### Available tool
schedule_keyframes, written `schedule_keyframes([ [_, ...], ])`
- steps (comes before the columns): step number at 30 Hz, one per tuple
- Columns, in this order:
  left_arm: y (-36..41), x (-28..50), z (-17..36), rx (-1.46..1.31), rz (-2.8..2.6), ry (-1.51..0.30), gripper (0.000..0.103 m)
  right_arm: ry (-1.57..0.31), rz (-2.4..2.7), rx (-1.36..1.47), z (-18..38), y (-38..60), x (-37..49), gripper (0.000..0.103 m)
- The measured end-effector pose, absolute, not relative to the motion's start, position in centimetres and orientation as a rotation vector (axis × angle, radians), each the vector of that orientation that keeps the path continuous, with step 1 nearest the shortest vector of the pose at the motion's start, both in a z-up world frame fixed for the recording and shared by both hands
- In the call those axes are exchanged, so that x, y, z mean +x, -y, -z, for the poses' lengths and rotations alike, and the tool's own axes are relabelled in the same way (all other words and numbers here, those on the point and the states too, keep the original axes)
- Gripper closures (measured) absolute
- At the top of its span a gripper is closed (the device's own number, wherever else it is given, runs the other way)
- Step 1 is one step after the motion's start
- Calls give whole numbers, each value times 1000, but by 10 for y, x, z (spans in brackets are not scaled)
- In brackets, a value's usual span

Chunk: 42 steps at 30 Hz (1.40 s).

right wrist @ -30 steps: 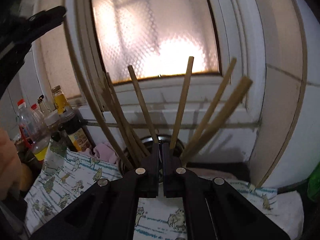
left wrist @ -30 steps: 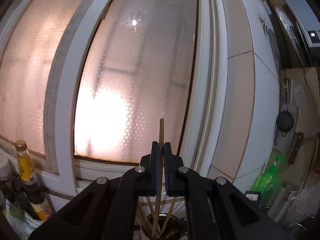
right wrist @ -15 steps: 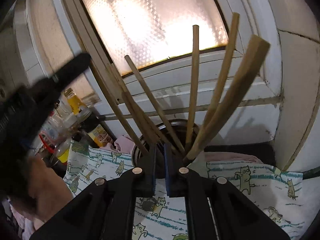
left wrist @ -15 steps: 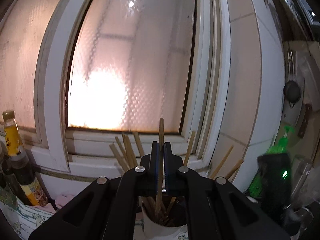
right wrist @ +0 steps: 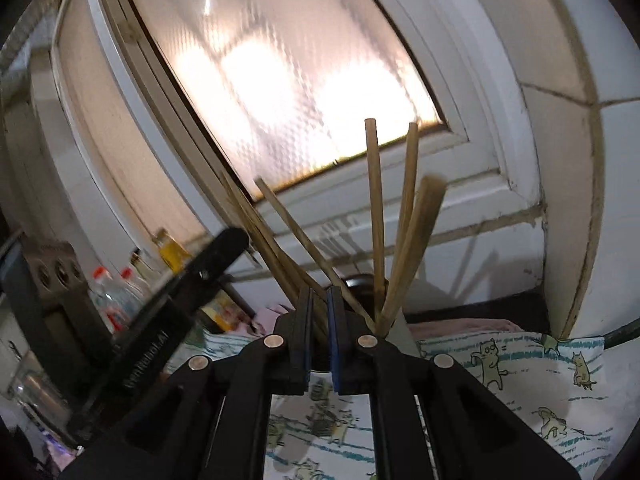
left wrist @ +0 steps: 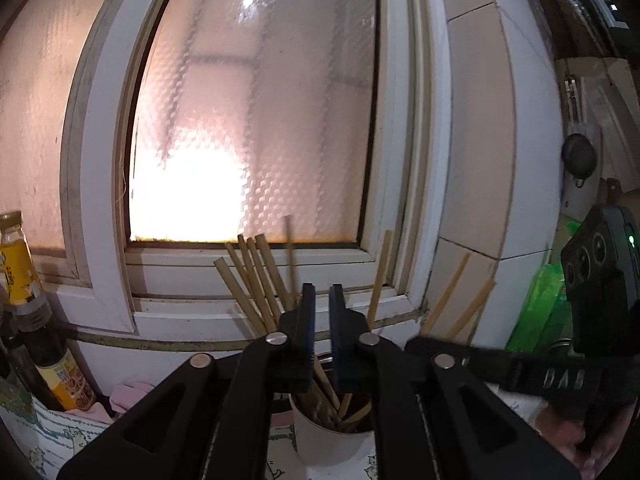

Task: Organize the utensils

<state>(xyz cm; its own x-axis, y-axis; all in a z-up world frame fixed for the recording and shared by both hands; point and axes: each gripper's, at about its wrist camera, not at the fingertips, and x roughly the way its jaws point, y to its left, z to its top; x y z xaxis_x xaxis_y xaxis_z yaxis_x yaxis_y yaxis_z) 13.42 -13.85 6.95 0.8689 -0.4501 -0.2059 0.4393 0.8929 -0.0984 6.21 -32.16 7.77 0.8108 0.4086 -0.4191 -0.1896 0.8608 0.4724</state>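
Your left gripper [left wrist: 320, 320] hovers just above and in front of the white cup [left wrist: 332, 440], which stands on the cat-print cloth [right wrist: 520, 364] below the frosted window [left wrist: 256, 120]. The chopsticks [left wrist: 256, 276] stand in that cup and fan out: a cluster leans left, 1 blurred stick [left wrist: 289, 256] rises almost upright just left of your left finger, and 3 more lean right. Your left jaws are opening, with a narrow gap between the blue pads; nothing is pressed between them, and the sticks seen through the gap lie behind and below, down in the cup. The gripper points nearly level, tipped slightly down toward the cup's mouth.

Your right gripper [right wrist: 319, 312] sits low over the cloth, aimed up at the same cup from the other side, rolled so the window tilts across the view. Its jaws stand almost closed with only a slim gap, and no stick is clamped; the chopsticks [right wrist: 376, 216] rise just beyond the fingertips, touching none of the pads as far as the frame shows.

In the right wrist view your left gripper shows as a blurred black shape at the left, in front of the bottles [right wrist: 108, 292]. In the left wrist view your right gripper's body [left wrist: 600, 292] shows at the right edge, with your hand [left wrist: 568, 436] beneath it. A sauce bottle [left wrist: 24, 280] stands at the far left, well apart from the cup
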Motion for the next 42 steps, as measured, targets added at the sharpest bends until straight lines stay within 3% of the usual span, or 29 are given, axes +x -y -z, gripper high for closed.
schedule_keyframes([
  [1,137,130,-72,-41,462,-219,88,-512,-329,437,-81,325,58,95],
  [3,132,119,-78,-14,448,-188,69,-472,-304,426,-88,329,51,95],
  [6,119,102,-84,2,365,-134,54,-393,-244,380,-99,328,37,94],
  [10,95,84,-84,9,206,-97,48,-323,-191,361,-107,319,23,72],
  [12,81,80,-83,0,202,-106,33,-310,-171,372,-106,319,20,63],
  [14,66,77,-80,-13,195,-104,21,-289,-116,373,-106,318,16,38],
  [19,42,78,-68,12,163,-101,19,-235,-47,306,-107,307,10,18],
  [24,28,86,-49,3,168,-123,0,-209,29,179,-107,281,6,13],
  [42,5,127,13,-37,104,-270,0,-124,176,-65,-58,233,12,4],
])
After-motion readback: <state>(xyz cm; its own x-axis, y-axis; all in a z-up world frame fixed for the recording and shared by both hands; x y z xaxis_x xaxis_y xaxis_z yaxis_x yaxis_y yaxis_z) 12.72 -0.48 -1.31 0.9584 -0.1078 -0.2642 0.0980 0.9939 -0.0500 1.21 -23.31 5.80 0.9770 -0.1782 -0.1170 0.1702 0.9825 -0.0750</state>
